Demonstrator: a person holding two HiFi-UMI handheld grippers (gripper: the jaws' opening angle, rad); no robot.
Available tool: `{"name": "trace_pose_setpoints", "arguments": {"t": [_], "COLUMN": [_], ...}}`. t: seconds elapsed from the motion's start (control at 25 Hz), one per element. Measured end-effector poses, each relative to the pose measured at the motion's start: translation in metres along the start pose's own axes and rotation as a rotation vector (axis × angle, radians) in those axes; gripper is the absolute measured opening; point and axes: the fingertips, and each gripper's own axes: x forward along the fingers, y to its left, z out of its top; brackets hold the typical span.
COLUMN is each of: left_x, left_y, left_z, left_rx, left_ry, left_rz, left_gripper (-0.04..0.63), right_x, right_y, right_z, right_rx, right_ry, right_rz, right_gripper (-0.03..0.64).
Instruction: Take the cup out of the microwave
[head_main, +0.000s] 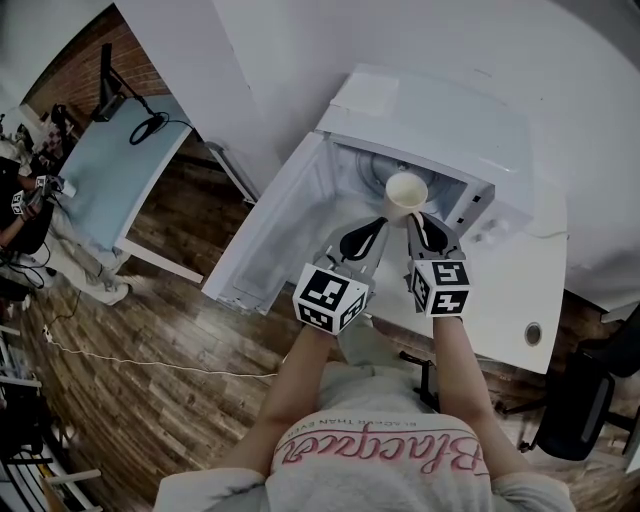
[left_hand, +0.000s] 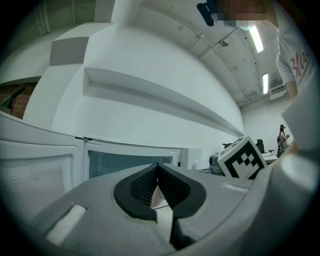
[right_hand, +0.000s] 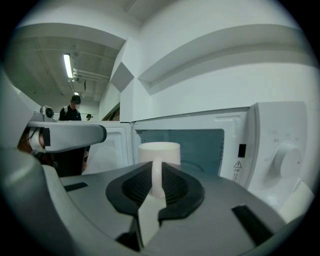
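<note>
The cup (right_hand: 159, 151), white with its mouth upward, hangs at the mouth of the microwave (head_main: 400, 100), whose empty cavity we see behind it. We find its handle clamped between the pads of the right gripper (right_hand: 158, 189), so the cup body stands just beyond the jaw tips. In the head view the cup (head_main: 406, 190) sits directly ahead of the right gripper (head_main: 414, 218). The left gripper (head_main: 372, 228) lies just beside it, jaws drawn together on nothing. The microwave door (head_main: 268, 240) stands swung open at left.
</note>
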Motion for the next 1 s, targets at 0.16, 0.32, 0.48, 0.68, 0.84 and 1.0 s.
{"name": "trace_pose_setpoints", "arguments": {"t": [0.16, 0.32, 0.48, 0.68, 0.84, 1.0], "left_x": [-0.007, -0.016, -0.023, -0.035, -0.043, -0.050], "left_y": [-0.004, -0.007, -0.012, -0.013, -0.013, -0.014], "left_z": [0.001, -0.001, -0.004, -0.009, -0.009, -0.009], "left_rx": [-0.004, -0.015, -0.031, -0.051, -0.063, -0.075], "left_ry": [-0.006, -0.008, -0.008, -0.004, -0.007, -0.008], "left_rz": [0.011, 0.030, 0.047, 0.077, 0.091, 0.104], "left_gripper": [0.006, 0.006, 0.006, 0.006, 0.006, 0.006], "right_x": [-0.007, -0.013, -0.022, -0.034, -0.041, -0.046], "right_y": [0.004, 0.007, 0.008, 0.015, 0.020, 0.024], "right_z": [0.000, 0.001, 0.003, 0.001, 0.000, 0.001], "right_rx": [-0.007, -0.019, -0.026, -0.046, -0.044, -0.035], "right_ry": [-0.002, -0.003, -0.005, -0.002, 0.004, 0.005], "right_rz": [0.009, 0.023, 0.029, 0.046, 0.050, 0.052], "right_gripper": [0.051, 0.050, 0.051, 0.050, 0.051, 0.051]}}
